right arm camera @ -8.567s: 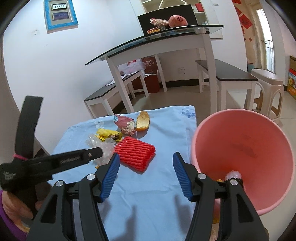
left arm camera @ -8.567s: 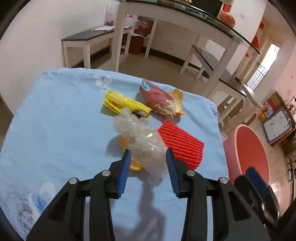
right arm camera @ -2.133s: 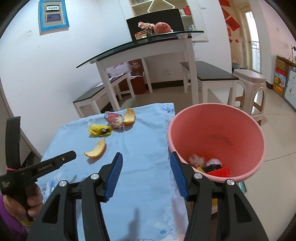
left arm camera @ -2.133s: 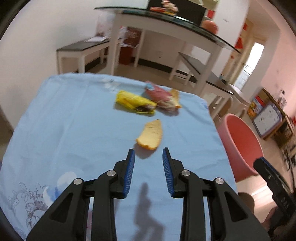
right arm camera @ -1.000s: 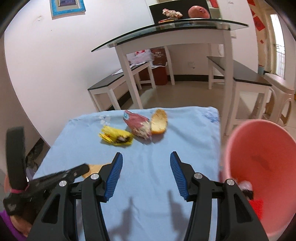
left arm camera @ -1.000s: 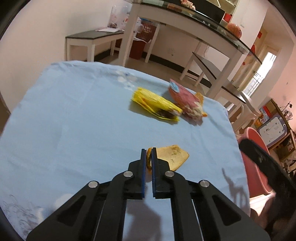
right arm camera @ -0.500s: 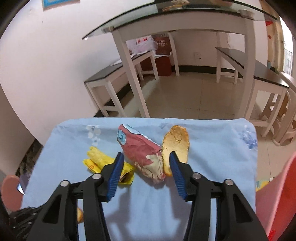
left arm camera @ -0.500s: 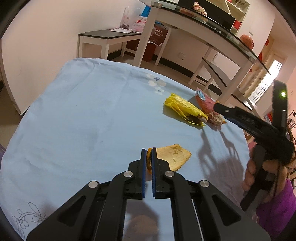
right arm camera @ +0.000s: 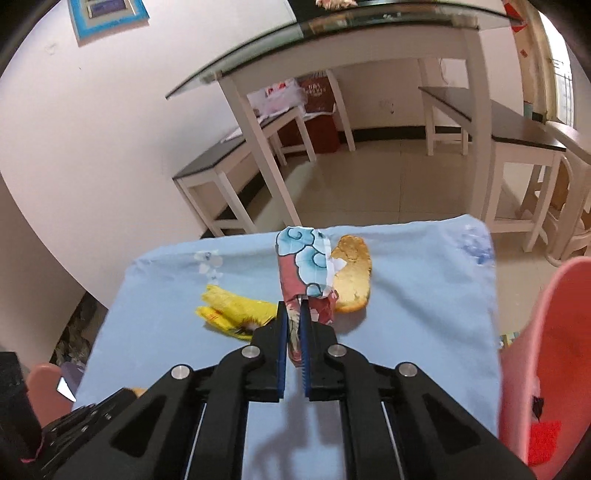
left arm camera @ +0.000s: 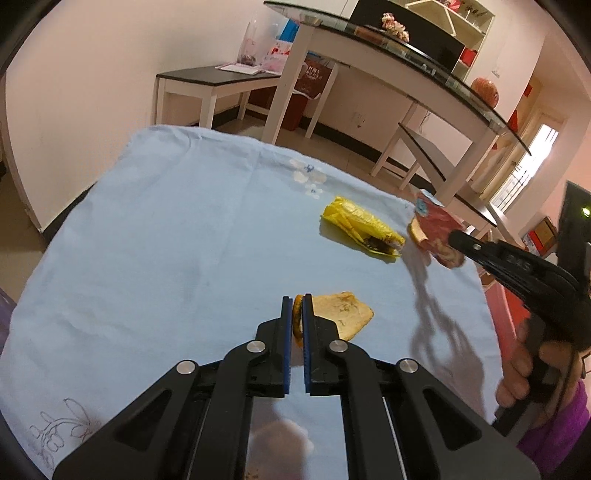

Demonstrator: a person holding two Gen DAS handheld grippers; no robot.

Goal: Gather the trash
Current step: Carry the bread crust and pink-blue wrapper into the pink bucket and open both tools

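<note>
My left gripper (left arm camera: 297,306) is shut on the edge of an orange peel piece (left arm camera: 341,314) above the light blue tablecloth (left arm camera: 166,240). My right gripper (right arm camera: 293,314) is shut on a red and blue patterned wrapper (right arm camera: 304,269) and holds it upright, off the cloth; it also shows in the left wrist view (left arm camera: 436,229). A yellow wrapper (right arm camera: 236,312) lies to its left and a second orange peel (right arm camera: 352,278) lies just behind it. The pink bin (right arm camera: 546,369) stands at the table's right side.
A glass-topped white table (right arm camera: 332,33) with dark benches (right arm camera: 236,155) stands beyond the far edge of the cloth. A white stool (right arm camera: 569,206) is at the far right. The person's hand (left arm camera: 524,362) holds the right gripper's handle at the table's right edge.
My right gripper has closed on the red and blue wrapper and lifted it upright. My left gripper stays shut on the orange peel and has drawn back a little.
</note>
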